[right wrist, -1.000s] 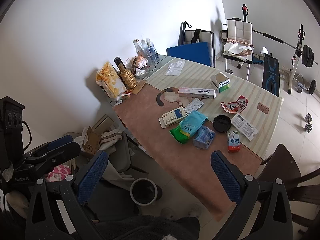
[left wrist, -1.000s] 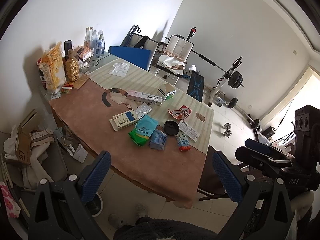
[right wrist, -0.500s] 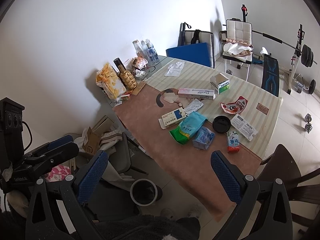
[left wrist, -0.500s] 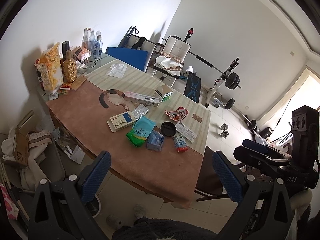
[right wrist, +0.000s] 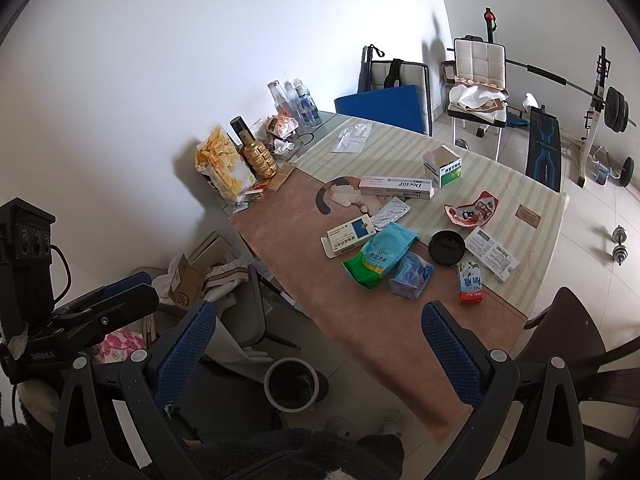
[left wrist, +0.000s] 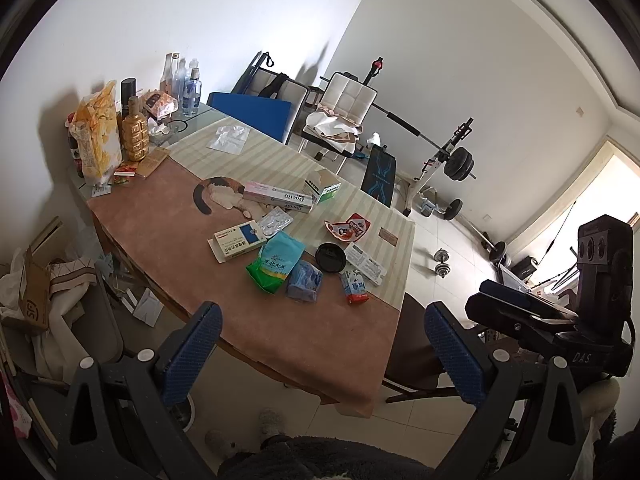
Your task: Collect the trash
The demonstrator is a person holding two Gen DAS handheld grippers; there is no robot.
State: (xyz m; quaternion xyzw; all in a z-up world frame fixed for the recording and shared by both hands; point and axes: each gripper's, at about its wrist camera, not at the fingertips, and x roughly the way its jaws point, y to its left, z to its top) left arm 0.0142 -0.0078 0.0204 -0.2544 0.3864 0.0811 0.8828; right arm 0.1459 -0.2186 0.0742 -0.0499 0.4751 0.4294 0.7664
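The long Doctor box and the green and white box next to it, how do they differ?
The Doctor box is long, flat, pink-white and lies closed; the green and white box is short, stands upright and has its top torn open. Both are cardboard cartons on the table's striped part, close together.

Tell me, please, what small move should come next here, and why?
Probably lower the right tongs toward the small milk carton by the near table edge: both tongs are open and empty, high above the litter, and the bin waits on the floor.
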